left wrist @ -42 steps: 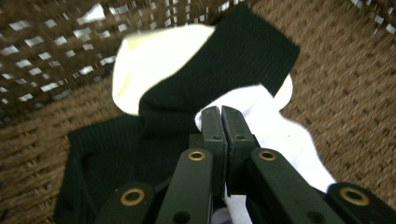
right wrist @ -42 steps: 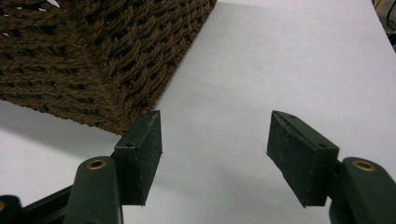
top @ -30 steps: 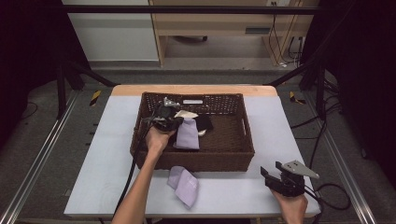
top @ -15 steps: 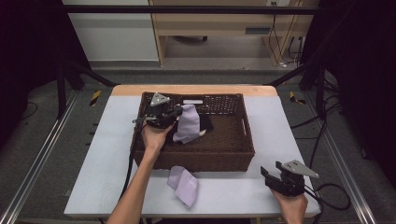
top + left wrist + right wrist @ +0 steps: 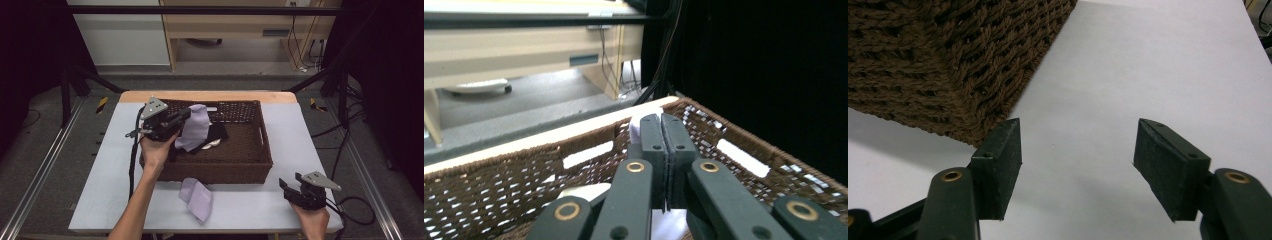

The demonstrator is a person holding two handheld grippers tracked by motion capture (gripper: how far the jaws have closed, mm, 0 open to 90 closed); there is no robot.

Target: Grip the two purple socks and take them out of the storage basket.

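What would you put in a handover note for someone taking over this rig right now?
Left gripper: shut on a lilac cloth, held hanging above the wicker basket.
Right gripper: open, holding nothing, at the table's near right corner.
Done: one lilac cloth on the table in front of the basket.
Left: set the held cloth down, probably beside the first; dark items are still in the basket.

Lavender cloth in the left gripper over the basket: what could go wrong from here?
1. The left gripper pinches the lavender cloth by one edge only; it may slip back into the wicker basket.
2. Its hanging end lies near the dark cloth and could drag it along.
3. Another lavender cloth lies in front of the basket, so a careless drop may land on it.
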